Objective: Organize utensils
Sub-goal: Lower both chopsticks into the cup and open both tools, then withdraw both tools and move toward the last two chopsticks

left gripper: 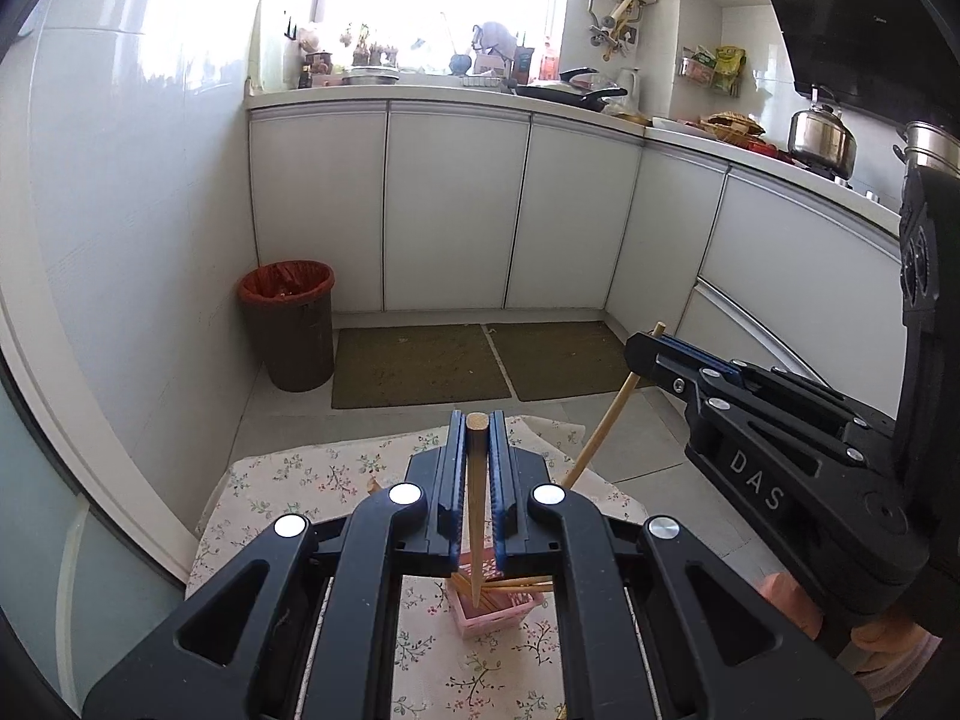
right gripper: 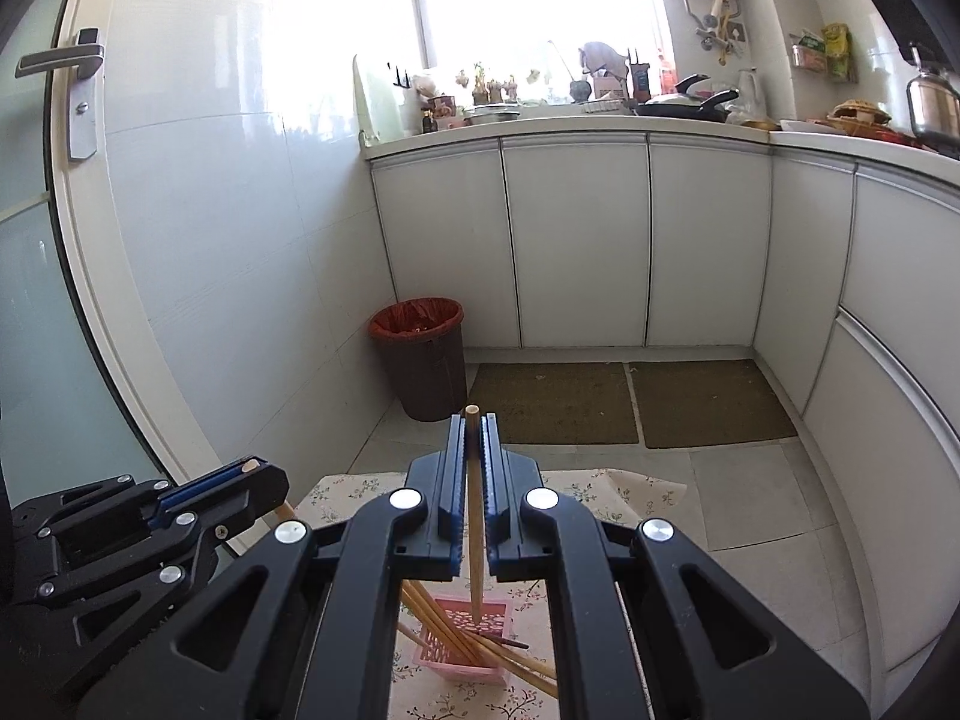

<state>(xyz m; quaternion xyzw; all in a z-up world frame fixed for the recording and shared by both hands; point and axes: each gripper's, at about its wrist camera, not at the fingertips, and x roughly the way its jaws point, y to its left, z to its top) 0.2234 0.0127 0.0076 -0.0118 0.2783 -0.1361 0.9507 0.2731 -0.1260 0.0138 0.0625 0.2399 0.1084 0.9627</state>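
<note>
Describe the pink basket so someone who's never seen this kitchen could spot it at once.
Find the small table with the floral tablecloth in front of the white cabinets. The pink basket stands on it, below both grippers. It is the only pink slotted container there, with wooden chopsticks leaning inside it.

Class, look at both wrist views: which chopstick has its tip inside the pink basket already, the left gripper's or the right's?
The right gripper holds that chopstick: its tip dips into the pink basket. The left gripper's chopstick appears to hang above it.

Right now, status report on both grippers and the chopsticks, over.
Left gripper shut on a chopstick, tip over pink basket. Right gripper shut on second chopstick, same basket. Other chopsticks already inside. Nothing in the way.
</note>
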